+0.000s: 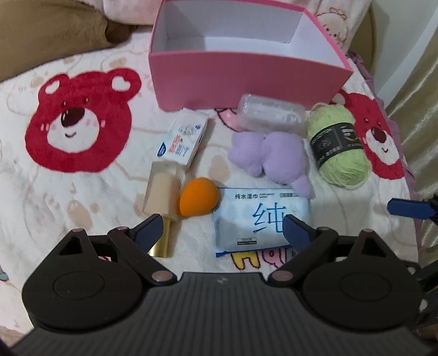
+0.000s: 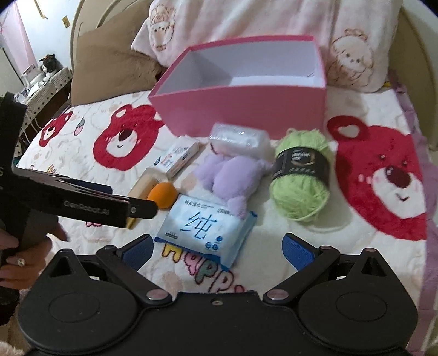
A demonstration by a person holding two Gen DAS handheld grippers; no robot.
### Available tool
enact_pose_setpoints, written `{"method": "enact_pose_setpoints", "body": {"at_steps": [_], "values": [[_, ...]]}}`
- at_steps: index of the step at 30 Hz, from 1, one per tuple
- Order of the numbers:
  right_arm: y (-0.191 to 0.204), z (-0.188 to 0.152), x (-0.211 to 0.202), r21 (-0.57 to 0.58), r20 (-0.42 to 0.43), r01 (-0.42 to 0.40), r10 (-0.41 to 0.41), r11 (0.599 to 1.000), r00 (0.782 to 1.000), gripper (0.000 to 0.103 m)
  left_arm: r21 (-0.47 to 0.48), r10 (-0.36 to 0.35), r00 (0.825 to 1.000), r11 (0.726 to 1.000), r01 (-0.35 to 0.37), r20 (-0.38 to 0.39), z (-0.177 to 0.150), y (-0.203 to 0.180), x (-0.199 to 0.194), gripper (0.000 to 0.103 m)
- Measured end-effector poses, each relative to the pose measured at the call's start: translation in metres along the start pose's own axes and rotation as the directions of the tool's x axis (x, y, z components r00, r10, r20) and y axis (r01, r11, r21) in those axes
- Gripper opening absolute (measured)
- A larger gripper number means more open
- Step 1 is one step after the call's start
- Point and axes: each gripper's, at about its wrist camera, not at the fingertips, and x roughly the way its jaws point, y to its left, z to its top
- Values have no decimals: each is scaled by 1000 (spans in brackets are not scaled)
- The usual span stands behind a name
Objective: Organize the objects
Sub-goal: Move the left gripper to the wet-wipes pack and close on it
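An empty pink box stands open at the back of the bed. In front of it lie a clear plastic case, a small white carton, a purple plush toy, a green yarn ball, a foundation bottle, an orange makeup sponge and a wet wipes pack. My left gripper is open just before the wipes and bottle. My right gripper is open near the wipes.
The objects lie on a cream blanket with red bear prints. A brown pillow and a pink-white pillow sit behind the box. The left gripper's body reaches in from the left in the right wrist view.
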Motion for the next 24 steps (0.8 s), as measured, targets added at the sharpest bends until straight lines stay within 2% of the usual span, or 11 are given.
{"method": "enact_pose_setpoints", "body": {"at_steps": [5, 8, 12, 13, 17, 18, 22, 24], "values": [[0, -7, 33, 21, -28, -16, 17, 1000, 999, 102, -20, -7, 1000, 1000, 7, 9, -5, 6, 21, 88], [-3, -12, 48, 50, -8, -29, 29, 998, 1000, 99, -40, -27, 1000, 999, 27, -3, -8, 10, 33, 79], [-5, -16, 58, 43, 29, -21, 20, 999, 999, 86, -44, -27, 1000, 999, 27, 12, -10, 10, 40, 70], [-6, -17, 60, 41, 37, -16, 14, 999, 999, 79, -47, -32, 999, 998, 33, 11, -10, 10, 42, 66], [-15, -21, 72, 78, 28, -22, 20, 997, 999, 62, -58, -31, 1000, 998, 30, -6, -12, 9, 54, 58], [-17, -22, 75, 90, 21, -23, 21, 996, 1000, 54, -62, -23, 1000, 998, 22, -15, -13, 8, 58, 56], [-21, -29, 81, 128, 1, -18, 18, 992, 1000, 41, -84, -25, 999, 996, 24, -20, -19, 8, 65, 54], [-21, -31, 81, 142, 0, -14, 15, 990, 1000, 40, -93, -44, 999, 995, 42, -17, -19, 7, 65, 53]]}}
